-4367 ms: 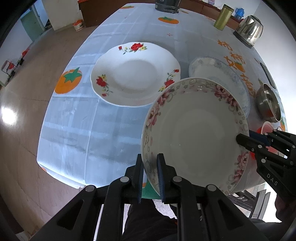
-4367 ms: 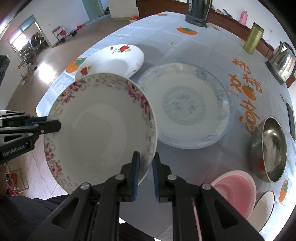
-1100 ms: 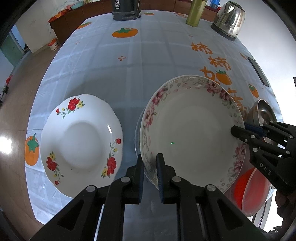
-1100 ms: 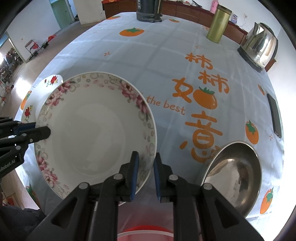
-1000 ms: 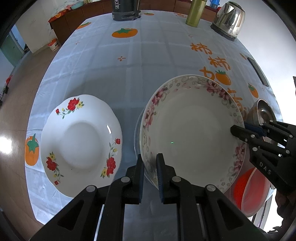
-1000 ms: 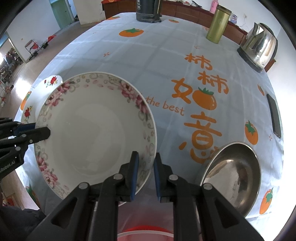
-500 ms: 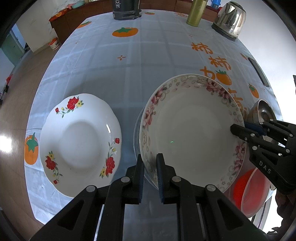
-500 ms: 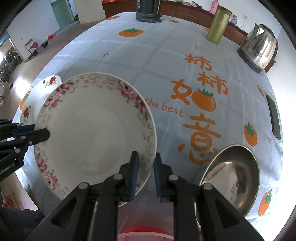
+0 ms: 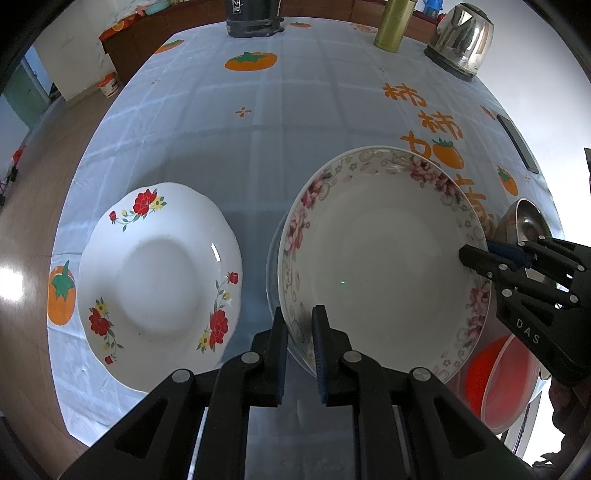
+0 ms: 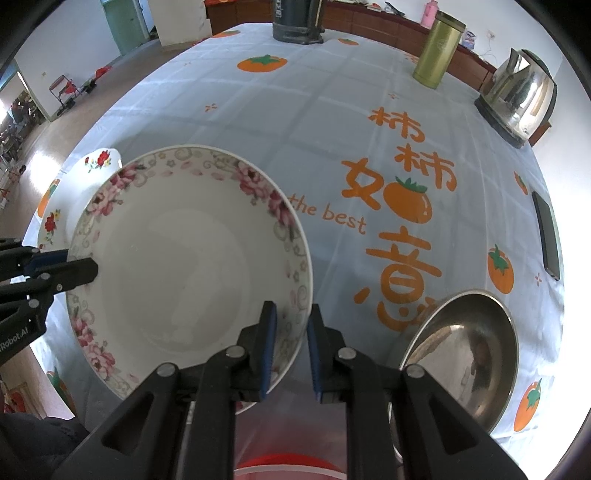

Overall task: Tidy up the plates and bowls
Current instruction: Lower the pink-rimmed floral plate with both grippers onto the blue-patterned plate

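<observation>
A white bowl with a pink flower rim (image 9: 380, 266) (image 10: 184, 266) is held between both grippers at opposite sides. My left gripper (image 9: 299, 325) (image 10: 77, 266) is shut on its near-left rim. My right gripper (image 10: 290, 317) (image 9: 476, 254) is shut on the opposite rim. Just under the bowl's left edge shows a thin arc of a pale blue-patterned plate (image 9: 272, 266), mostly hidden; I cannot tell whether the bowl rests on it. A white plate with red flowers (image 9: 159, 284) (image 10: 98, 160) lies on the tablecloth to the left.
A steel bowl (image 10: 465, 354) (image 9: 524, 221) and a red plastic bowl (image 9: 495, 380) sit at the near right. A kettle (image 10: 517, 96), a green canister (image 10: 437, 55), a dark appliance (image 10: 295, 22) and a phone (image 10: 546, 236) stand farther off. The table edge runs close on the left.
Since the oldest frames both grippers have carried the flower-rimmed bowl over the blue-patterned plate, which it now covers. Over the last second nothing has visibly moved.
</observation>
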The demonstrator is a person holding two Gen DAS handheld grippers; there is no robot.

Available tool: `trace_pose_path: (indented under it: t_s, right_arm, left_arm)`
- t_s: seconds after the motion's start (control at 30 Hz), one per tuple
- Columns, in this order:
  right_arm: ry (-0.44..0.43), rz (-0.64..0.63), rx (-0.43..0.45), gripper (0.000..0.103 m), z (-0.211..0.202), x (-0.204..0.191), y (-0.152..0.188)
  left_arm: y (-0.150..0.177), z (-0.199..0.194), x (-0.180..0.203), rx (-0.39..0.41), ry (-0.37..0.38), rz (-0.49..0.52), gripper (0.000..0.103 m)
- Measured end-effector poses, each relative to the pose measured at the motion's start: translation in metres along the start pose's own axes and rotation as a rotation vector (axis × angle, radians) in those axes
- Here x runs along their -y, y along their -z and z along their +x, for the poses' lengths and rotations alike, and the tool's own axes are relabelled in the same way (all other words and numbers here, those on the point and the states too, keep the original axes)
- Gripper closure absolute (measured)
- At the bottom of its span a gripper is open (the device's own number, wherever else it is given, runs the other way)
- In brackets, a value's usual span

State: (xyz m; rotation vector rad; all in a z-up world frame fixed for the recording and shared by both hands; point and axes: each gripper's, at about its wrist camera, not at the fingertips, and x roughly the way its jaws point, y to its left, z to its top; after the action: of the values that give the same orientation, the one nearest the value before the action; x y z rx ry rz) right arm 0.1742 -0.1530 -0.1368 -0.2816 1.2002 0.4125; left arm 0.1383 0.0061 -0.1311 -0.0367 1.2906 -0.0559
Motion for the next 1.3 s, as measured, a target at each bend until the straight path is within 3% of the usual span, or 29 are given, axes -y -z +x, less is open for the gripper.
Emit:
trace_pose_path:
  t_s: [1.3]
  right_arm:
    - [0.014,-0.038,-0.018,0.086,0.009,-0.005,-0.003]
  left_arm:
    - [0.005,0.011,-0.005,-0.016,0.022,-0.042,0.089]
